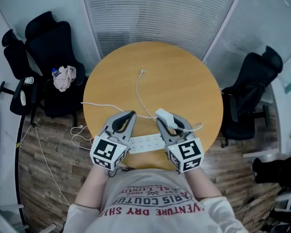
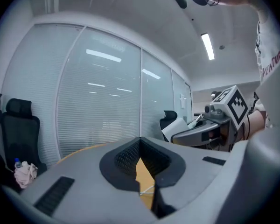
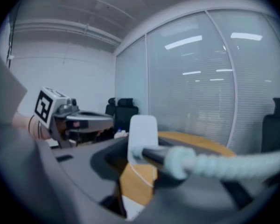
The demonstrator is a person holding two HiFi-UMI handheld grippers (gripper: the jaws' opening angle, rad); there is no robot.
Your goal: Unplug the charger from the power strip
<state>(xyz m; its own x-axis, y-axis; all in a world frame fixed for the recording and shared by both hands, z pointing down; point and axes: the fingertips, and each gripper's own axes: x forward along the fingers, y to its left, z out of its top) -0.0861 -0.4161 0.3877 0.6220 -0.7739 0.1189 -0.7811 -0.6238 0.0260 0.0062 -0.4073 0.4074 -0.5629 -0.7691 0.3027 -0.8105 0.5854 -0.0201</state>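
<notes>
- 2 grippers up over round wooden table (image 1: 184, 76). Right gripper (image 1: 171, 121) clamped on charger (image 1: 165, 116), held just above power strip (image 1: 145, 142), apparently clear of its sockets.
- Left gripper (image 1: 129, 115) jaws together, nothing between, hovering over strip's left end, not pressing it.
- Risk 1: charger slip. Smooth white plastic block w/ rounded corners, pinched only by pad tips, so could twist out.
- Risk 2: cable (image 1: 137, 92) snag. Thin white lead trailing across tabletop to a loose end. Further pull prob drags it and could tug charger sideways.
- Risk 3: strip unrestrained. Long flat white plastic bar near table's front edge, light-looking. A bump could slide it off.
- Pads: dark ribbed rubber w/ V-notched faces.
- Pale twisted cord (image 3: 210, 164) close to lens in right gripper view, seemingly running into charger's near side.
- Tabletop: matte, smooth, orange-brown.
</notes>
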